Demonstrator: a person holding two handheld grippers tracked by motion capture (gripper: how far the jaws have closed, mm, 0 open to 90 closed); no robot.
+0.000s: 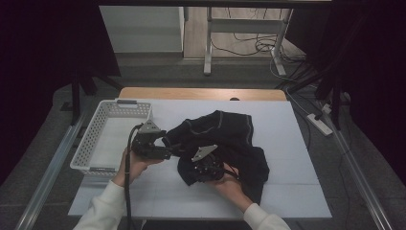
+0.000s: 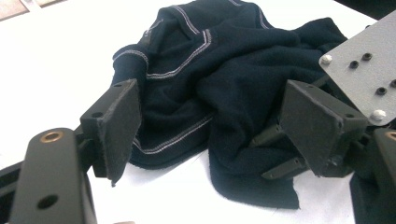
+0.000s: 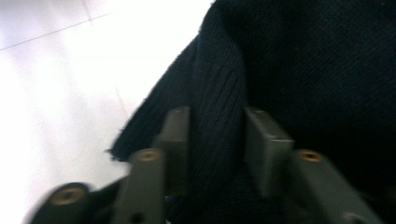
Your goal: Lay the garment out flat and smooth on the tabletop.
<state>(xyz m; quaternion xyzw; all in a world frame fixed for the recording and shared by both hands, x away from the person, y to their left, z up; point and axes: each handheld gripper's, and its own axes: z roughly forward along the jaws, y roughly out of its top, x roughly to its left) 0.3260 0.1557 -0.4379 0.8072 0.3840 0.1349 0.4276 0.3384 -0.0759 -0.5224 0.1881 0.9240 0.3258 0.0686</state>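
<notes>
A dark navy garment (image 1: 230, 132) with pale stitching lies crumpled on the white table top (image 1: 297, 191). My left gripper (image 1: 167, 152) is at the garment's left edge, held in a hand. In the left gripper view its jaws stand wide apart, open (image 2: 219, 107), with the garment (image 2: 233, 70) lying just ahead of and between them. My right gripper (image 1: 197, 171) is down on the garment's front left part. In the right gripper view it (image 3: 217, 126) is shut on a ribbed fold of the garment (image 3: 303, 60). Its grey plate (image 2: 359, 70) also appears in the left gripper view.
A white plastic basket (image 1: 95, 129) stands at the table's left edge, close behind my left hand. Bare white table top lies to the right and front of the garment. Beyond the table are a desk frame (image 1: 208, 43) and cables on the floor.
</notes>
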